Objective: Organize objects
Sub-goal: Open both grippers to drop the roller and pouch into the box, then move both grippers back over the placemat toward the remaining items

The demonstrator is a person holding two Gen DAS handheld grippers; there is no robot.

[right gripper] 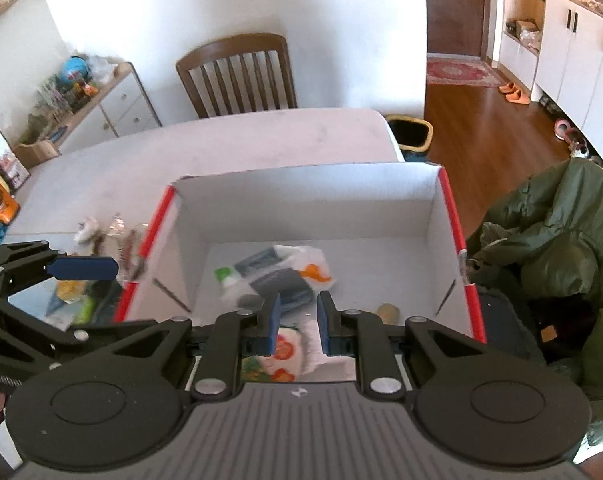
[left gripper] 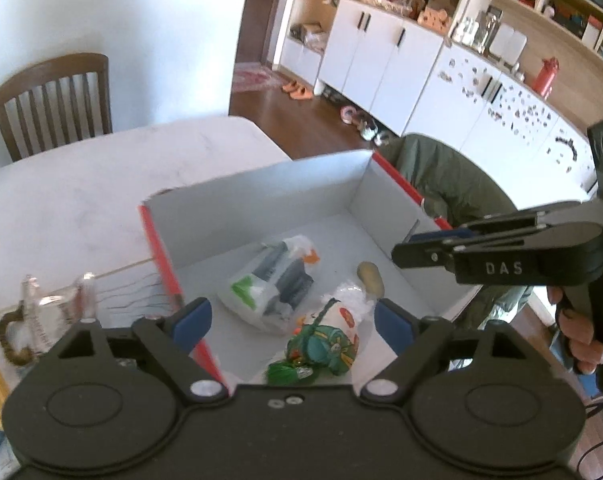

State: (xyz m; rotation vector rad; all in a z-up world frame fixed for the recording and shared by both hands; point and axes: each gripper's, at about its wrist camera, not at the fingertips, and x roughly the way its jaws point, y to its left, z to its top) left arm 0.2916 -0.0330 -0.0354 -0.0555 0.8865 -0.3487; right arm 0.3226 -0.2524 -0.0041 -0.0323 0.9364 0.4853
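The counter carries my open box, white inside with red edges; its near wall is cut off by my gripper bodies in both views, and the counter's left end runs out of frame. A wooden chair stands at the far side, and a green jacket is draped just beside the box's right wall.

The box's far half is bare floor with room to move; all the contents sit in the near half. I count four items inside. One clear bag of dark and green packets lies in the middle, blurred in the right wrist view. One white wrapped packet with orange print lies nearer, partly covered by one green toy whose lower end my gripper hides. One small olive-brown lump lies near the right wall; I cannot tell what it is.

Left of the box, on the counter, is clutter of clear wrappers and a brown cord, too distorted to count.

My left gripper is wide apart and empty, hanging over the box's near left corner. My right gripper is narrow, with a small gap and nothing between its pads, poised above the packets in the box's near middle
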